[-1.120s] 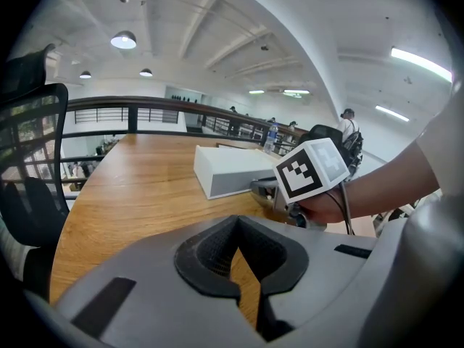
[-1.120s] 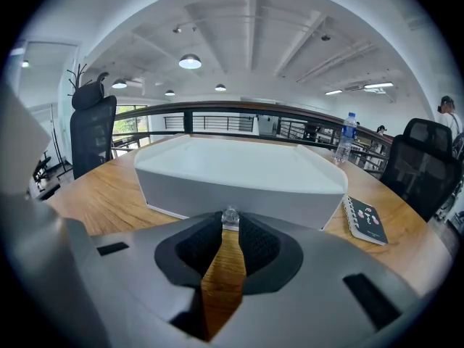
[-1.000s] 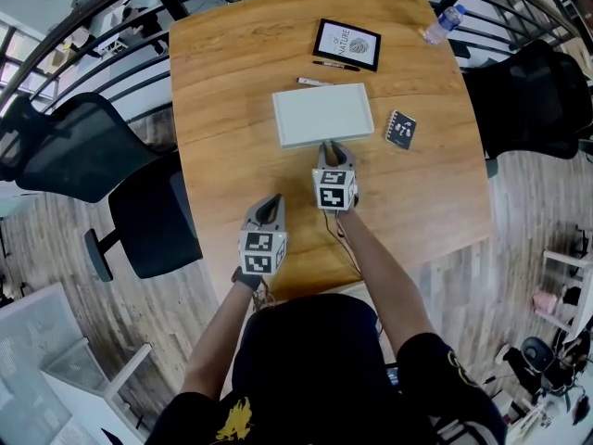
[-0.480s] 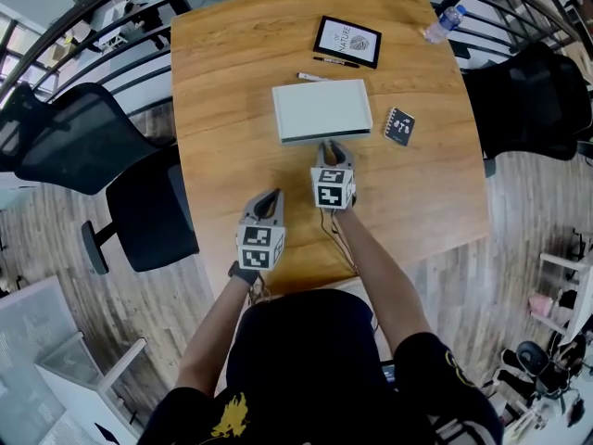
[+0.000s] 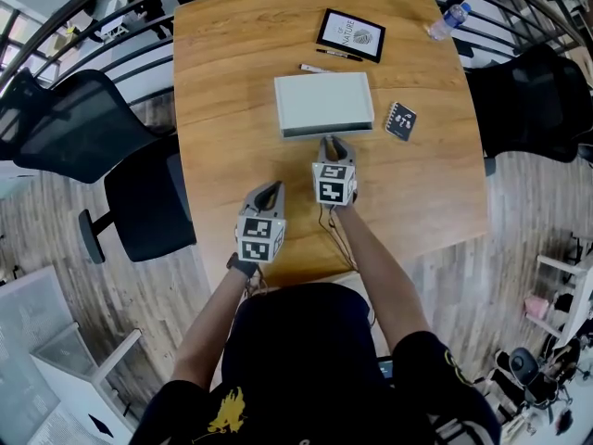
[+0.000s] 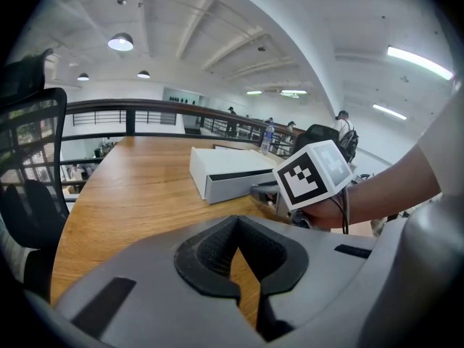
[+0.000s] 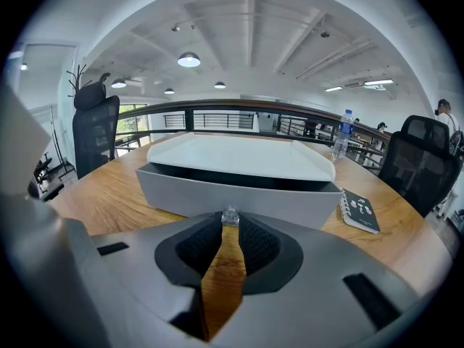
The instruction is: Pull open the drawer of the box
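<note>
the white box (image 5: pixel 324 100) was seen in the middle of the wooden table (image 5: pixel 227 82), with its grey drawer (image 7: pixel 239 196) turned toward the person. the right gripper (image 5: pixel 332 143) was held just in front of the drawer. its jaws were almost closed and were pinched on the small clear knob (image 7: pixel 230 215) in the middle of the drawer front. the left gripper (image 5: pixel 269 190) was kept well apart from the box, nearer the table edge. its jaws were closed at the tips and nothing was held in them. a dark gap could be seen under the white top, but how far out the drawer was could not be told. the box was judged to be light and stiff, so it could be dragged along the smooth wood when the knob was pulled. the knob was judged to be tiny, hard and slippery, so it could be lost from the jaws if the pinch was loose or the pull was crooked. the knob was thought to be the one good place to be gripped, and a slow, straight pull toward the person was called for.
</note>
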